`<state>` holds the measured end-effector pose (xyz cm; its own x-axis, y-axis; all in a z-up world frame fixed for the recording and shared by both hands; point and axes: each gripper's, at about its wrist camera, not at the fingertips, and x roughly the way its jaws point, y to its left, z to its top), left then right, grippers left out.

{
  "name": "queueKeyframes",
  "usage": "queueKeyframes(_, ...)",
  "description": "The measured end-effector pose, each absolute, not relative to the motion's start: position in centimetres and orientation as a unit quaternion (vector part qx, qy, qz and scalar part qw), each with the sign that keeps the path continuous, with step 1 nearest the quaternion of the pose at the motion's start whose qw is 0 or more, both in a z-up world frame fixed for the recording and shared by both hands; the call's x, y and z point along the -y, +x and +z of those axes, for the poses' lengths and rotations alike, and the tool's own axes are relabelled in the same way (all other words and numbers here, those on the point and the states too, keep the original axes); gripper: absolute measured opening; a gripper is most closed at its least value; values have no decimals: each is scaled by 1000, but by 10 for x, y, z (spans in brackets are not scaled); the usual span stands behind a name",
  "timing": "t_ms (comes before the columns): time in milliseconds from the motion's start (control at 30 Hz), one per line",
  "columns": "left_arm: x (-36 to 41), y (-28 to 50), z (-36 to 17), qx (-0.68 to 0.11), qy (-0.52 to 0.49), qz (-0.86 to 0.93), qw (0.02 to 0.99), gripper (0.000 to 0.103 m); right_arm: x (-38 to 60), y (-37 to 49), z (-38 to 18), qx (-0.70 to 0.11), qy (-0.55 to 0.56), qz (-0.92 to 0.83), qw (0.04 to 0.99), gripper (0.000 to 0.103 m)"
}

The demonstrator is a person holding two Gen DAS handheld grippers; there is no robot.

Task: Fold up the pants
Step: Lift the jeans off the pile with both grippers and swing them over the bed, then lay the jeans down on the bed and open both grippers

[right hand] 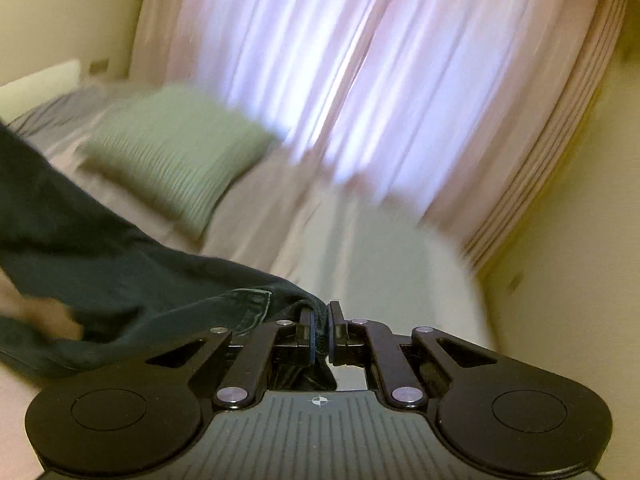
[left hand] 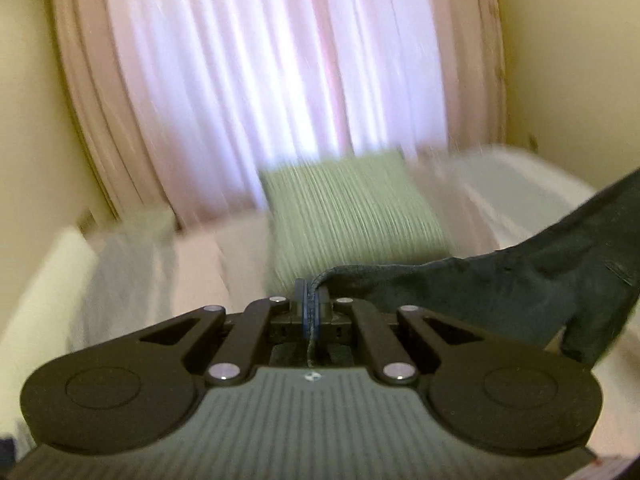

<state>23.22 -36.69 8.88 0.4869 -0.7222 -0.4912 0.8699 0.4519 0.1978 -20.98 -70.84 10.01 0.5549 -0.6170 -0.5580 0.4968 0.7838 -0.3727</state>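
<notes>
- my left gripper is pinched down to a sliver, with an edge of the dark pants clamped between its blue pads.
- my right gripper is nearly closed too, gripping a thick hemmed fold of the same pants with stitching showing just beside the fingers.
- the pants are off the bed, strung between my two grippers; from the left they run out to the right, from the right out to the left, so the long axis goes side to side.
- the cloth sags in the middle.
- behind it i see a green ribbed pillow on the bed and pale pink curtains, all blurred.
</notes>
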Motion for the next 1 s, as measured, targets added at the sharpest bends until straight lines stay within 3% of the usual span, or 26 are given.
queueKeyframes(133,311,220,141,-116,183,-494,842,1,667,-246,139,-308,-147,-352,871,2)
queueKeyframes(267,226,179,116,-116,164,-552,809,1,613,-314,105,-325,-151,-379,853,2)
queueKeyframes(400,131,134,17,-227,146,-599,753,1,566,-388,4,-380,-78,-413,824,8)
queueKeyframes(467,96,113,-53,-333,176,-589,715,4,547,-418,-68,-446,-23,-441,778,43)
queueKeyframes(500,78,103,-94,-396,202,-561,698,5,540,-434,-96,-475,9,-453,754,49)
queueKeyframes(567,51,89,-159,-484,255,-508,665,5,521,-469,-145,-508,88,-471,716,52)
queueKeyframes(633,32,79,-204,-516,310,-461,652,5,504,-488,-172,-531,133,-475,689,52)
queueKeyframes(733,40,85,-219,-515,301,-436,674,6,489,-487,-186,-540,155,-461,687,52)
queueKeyframes(833,76,105,-220,-478,291,-433,707,24,518,-470,-194,-541,148,-441,700,53)
queueKeyframes(1000,171,132,-240,-434,286,-438,733,32,596,-422,-206,-515,146,-409,739,54)
